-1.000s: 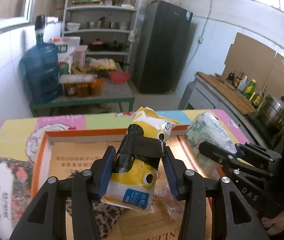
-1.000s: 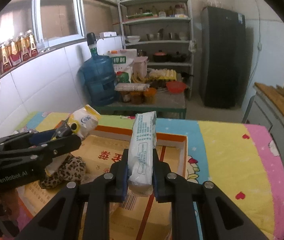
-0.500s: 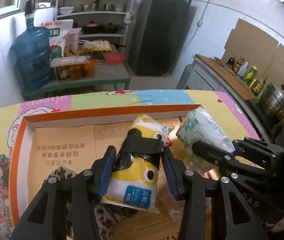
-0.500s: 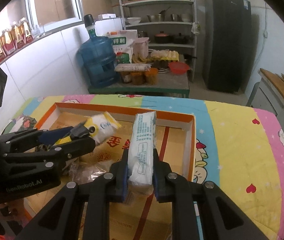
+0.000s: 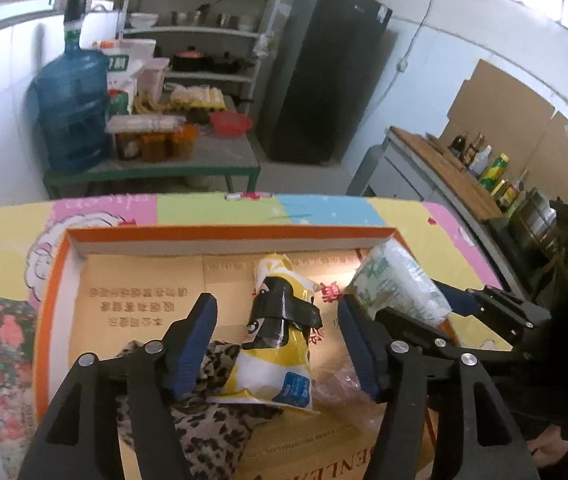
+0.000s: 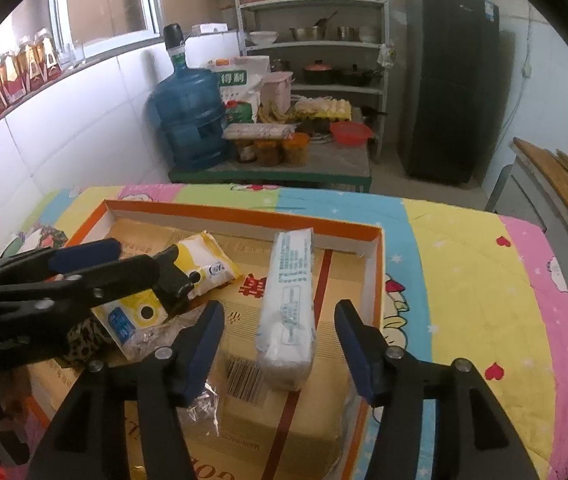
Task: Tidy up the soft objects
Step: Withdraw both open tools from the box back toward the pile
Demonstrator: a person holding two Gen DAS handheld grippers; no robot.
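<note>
A yellow snack bag (image 5: 272, 344) with a black clip lies in the orange-rimmed cardboard box (image 5: 228, 236), partly on a leopard-print cloth (image 5: 204, 420). My left gripper (image 5: 276, 340) straddles it; its jaws are opening and the blue pads stand clear of the bag. A white tissue pack (image 6: 288, 304) rests on the box floor near the right wall (image 6: 376, 264). My right gripper (image 6: 280, 344) is around it, jaws opening, pads not touching. In the right wrist view, the left gripper (image 6: 100, 262) and the snack bag (image 6: 204, 268) sit at the left.
The box sits on a colourful quilted cloth (image 6: 464, 264). Crumpled clear plastic (image 5: 336, 392) lies in the box. Behind stand a low table (image 5: 204, 160) with jars, a blue water jug (image 5: 72, 116), shelves, a dark fridge (image 5: 324, 72) and a counter (image 5: 444, 168) with bottles.
Both grippers sank into the box and opened. The left let go of the snack bag and the right let go of the tissue pack; both items now rest in the box.
</note>
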